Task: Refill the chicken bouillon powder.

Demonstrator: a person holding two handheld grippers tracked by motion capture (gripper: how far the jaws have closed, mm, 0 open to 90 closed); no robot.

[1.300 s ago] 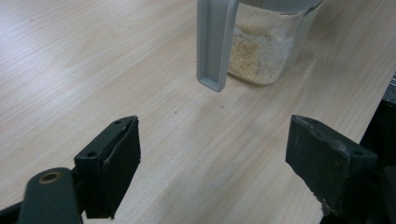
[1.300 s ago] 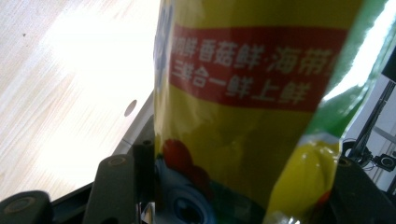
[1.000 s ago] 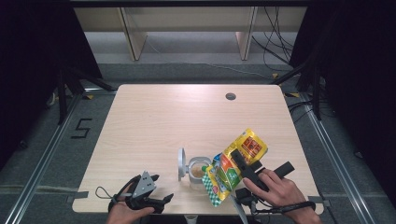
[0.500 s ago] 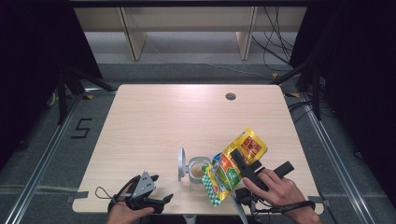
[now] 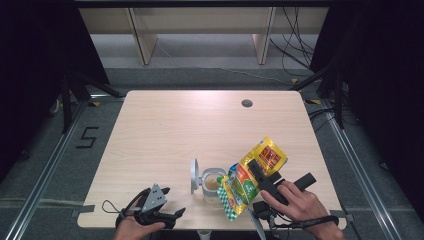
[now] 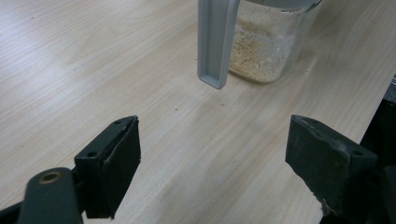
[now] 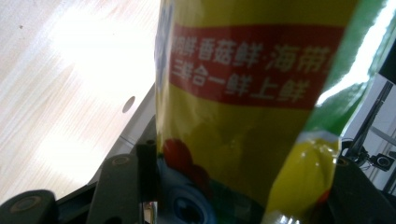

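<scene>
The right gripper [image 5: 258, 172] has its two black jaws clamped across a yellow and green seasoning pouch [image 5: 252, 175], one jaw on each face of the packet, as the right gripper view shows with the red band of printed characters [image 7: 250, 70] rising straight above the jaws. In the high view the pouch is tilted, its lower end tipped down over the mouth of a small glass jar [image 5: 212, 185] that holds pale, sandy granules. The jar's grey hinged lid [image 5: 194, 176] stands open on its left side. The jar sits on the wooden table [image 5: 200, 125] near the front edge, just beside the pouch.

The left gripper [image 5: 167, 202] rests low at the front left of the table, jaws spread wide with nothing between them. In the left gripper view its jaws frame bare wood, with the jar [image 6: 264, 44] and the hanging lid [image 6: 215, 42] ahead.
</scene>
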